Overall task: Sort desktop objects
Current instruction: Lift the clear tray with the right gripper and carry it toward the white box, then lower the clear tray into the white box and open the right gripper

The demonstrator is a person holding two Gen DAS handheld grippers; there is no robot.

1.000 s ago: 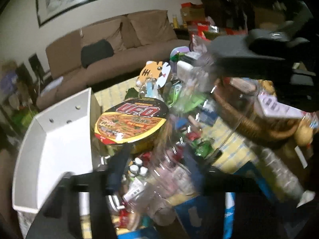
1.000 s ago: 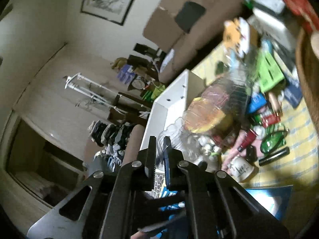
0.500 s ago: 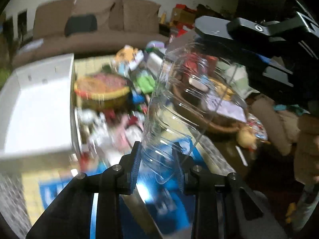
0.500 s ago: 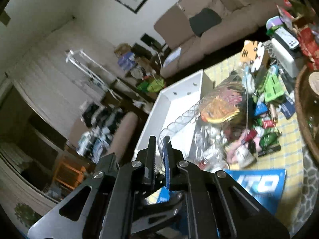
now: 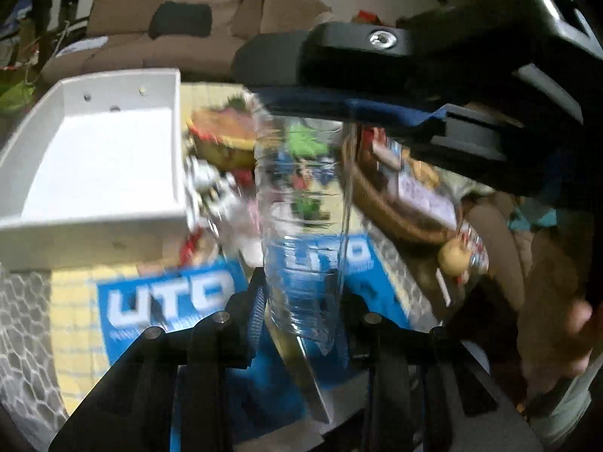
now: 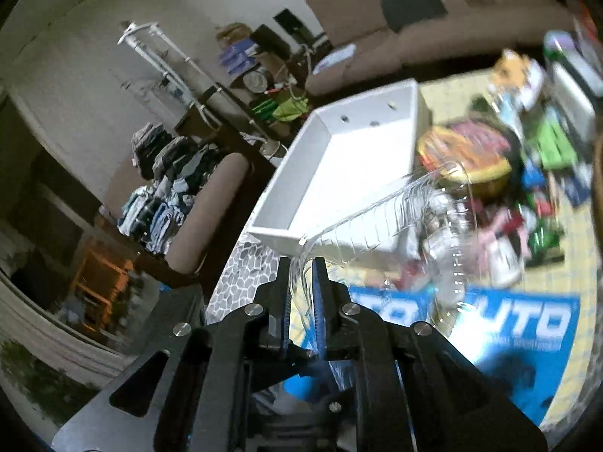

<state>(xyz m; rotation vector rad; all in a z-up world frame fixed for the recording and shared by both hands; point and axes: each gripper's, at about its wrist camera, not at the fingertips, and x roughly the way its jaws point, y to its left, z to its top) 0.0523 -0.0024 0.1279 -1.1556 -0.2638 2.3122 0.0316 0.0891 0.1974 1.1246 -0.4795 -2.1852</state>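
A clear ribbed plastic container (image 5: 301,226) is held in the air above the table by both grippers. My left gripper (image 5: 297,309) is shut on its lower end. My right gripper (image 6: 303,282) is shut on its thin rim; in the left wrist view the right gripper's black body (image 5: 414,67) spans the top right, clamped on the container's upper edge. The container also shows in the right wrist view (image 6: 395,207). An empty white bin (image 5: 101,158) stands at the left; it shows too in the right wrist view (image 6: 339,165).
A yellow noodle bowl (image 5: 226,139), a wicker basket (image 5: 388,203) with packets, a blue printed sheet (image 5: 169,301) and several small items crowd the yellow cloth. A brown sofa (image 5: 181,34) stands behind. A hand (image 5: 554,320) is at the right.
Both grippers have moved with the container, now closer over the blue sheet and white bin. The right gripper looms larger in the left wrist view. Both grips are unchanged.
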